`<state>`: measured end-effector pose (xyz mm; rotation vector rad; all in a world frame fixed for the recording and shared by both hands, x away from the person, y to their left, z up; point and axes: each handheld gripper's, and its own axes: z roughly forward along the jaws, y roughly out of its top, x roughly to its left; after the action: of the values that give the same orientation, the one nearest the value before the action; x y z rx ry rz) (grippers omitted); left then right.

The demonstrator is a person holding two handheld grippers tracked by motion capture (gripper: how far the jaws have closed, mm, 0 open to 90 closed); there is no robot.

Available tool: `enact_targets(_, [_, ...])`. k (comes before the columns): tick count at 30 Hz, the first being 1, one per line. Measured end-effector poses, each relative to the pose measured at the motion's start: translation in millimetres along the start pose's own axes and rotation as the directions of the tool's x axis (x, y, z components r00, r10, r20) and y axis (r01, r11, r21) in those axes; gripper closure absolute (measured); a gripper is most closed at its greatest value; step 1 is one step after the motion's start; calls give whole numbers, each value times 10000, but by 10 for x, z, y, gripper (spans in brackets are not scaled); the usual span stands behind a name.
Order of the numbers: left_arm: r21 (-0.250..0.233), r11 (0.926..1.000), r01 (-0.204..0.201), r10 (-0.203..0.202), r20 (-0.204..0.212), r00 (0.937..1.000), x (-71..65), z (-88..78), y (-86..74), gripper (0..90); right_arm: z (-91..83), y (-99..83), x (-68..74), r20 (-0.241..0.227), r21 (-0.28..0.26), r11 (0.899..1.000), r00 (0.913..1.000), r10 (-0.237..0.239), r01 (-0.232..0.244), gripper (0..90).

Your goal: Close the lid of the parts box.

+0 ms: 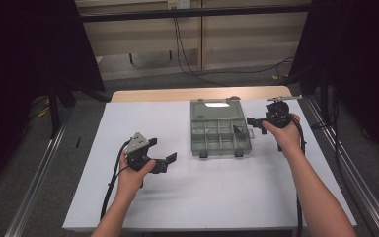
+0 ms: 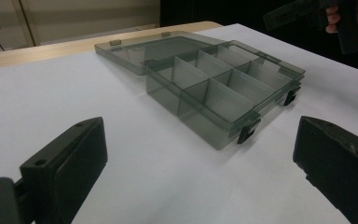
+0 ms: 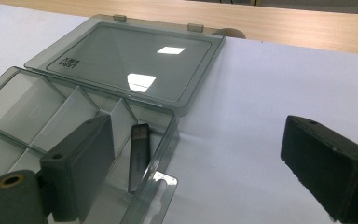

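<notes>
The right tongs (image 1: 254,125) are held apart and empty, just beside the organiser box (image 1: 220,138) at its right end, where a dark stick (image 3: 138,156) lies lengthwise in a compartment. The left tongs (image 1: 164,157), also apart, are farther away. Lid lettering is illegible.

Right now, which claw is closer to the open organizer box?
Right. The right claw hovers at the organizer box's right edge; the left claw sits apart, off its near-left corner.
</notes>
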<state>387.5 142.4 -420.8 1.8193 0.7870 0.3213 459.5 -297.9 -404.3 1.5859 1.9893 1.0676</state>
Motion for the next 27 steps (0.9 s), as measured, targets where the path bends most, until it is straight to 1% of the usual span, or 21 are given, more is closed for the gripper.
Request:
enact_targets(3, [41,10000,63,-63,56,10000,-4,65,29,30,9,-4,-11,51,6,10000,10000,-28,28,95])
enact_targets(6, [140,9999,79,-80,24,10000,-3,124,49,30,16,-4,-19,53,-29,10000,10000,84,-84,98])
enact_targets(7, [203,9997,107,-109,97,9999,-2,142,57,30,19,-4,-24,60,-54,9999,9999,87,-86,99])
enact_targets(10, [152,9996,219,-220,93,9997,3,189,82,31,27,-4,-33,51,-59,9999,9999,113,-112,103])
enact_targets(12, [175,9995,253,-254,54,9997,11,217,97,33,33,-5,-34,68,-91,9999,9999,146,-146,106])
enact_targets(13, [250,9993,260,-259,-30,9997,13,237,104,34,36,-4,-32,92,-77,9999,9998,151,-150,109])
enact_targets(15, [369,9987,351,-350,-38,9994,17,271,125,33,44,-3,-30,100,-95,9999,9999,57,-57,125])
enact_targets(17, [387,9987,325,-323,-68,9995,17,306,152,34,52,-4,-25,151,-100,10000,9999,8,-7,125])
enact_targets(19, [362,9985,412,-410,-62,9991,24,339,174,34,55,-3,-25,171,-115,9999,9998,54,-52,125])
enact_targets(20, [340,9986,408,-405,-122,9991,26,352,183,35,56,-3,-28,176,-159,9999,9998,64,-61,125])
enact_targets(22, [470,9983,352,-342,-220,9992,25,386,202,35,58,0,-35,136,-169,9998,9998,121,-119,126])
enact_targets(24, [470,9980,423,-414,-181,9990,27,419,216,37,64,-1,-41,128,-121,9999,9998,119,-117,126])
enact_targets(27, [534,9976,433,-421,-236,9988,32,462,243,38,74,-5,-45,225,-74,9999,9997,107,-106,133])
